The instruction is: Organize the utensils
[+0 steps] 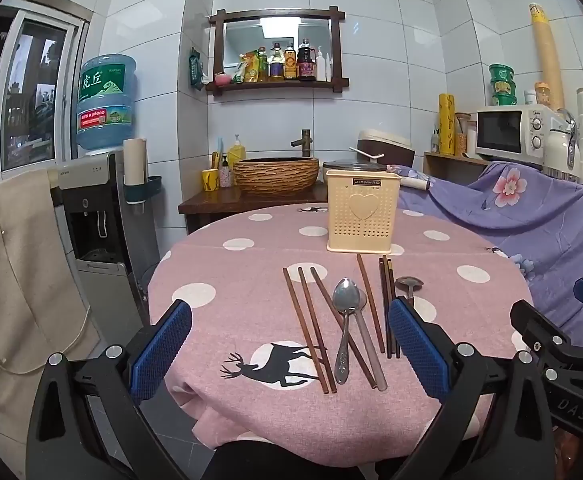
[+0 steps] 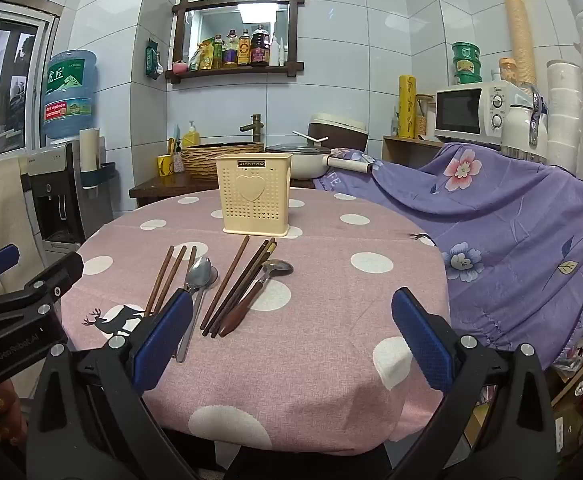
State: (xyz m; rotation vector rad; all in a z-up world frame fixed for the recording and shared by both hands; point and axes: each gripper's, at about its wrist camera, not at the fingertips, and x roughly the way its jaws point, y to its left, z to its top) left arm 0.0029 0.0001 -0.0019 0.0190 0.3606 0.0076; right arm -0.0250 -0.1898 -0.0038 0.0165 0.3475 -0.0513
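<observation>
Both claws, left (image 1: 290,350) and right (image 2: 291,338), gape empty; chopsticks (image 1: 311,328) (loose) front the holder (image 1: 361,212).

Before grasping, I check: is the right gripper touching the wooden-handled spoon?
Apart: in the right wrist view, right gripper hovers open, wooden-handled spoon between its fingers with gaps.

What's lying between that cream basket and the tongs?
In both views, chopsticks and spoons lie on the pink tablecloth between the basket and both open tongs.
</observation>
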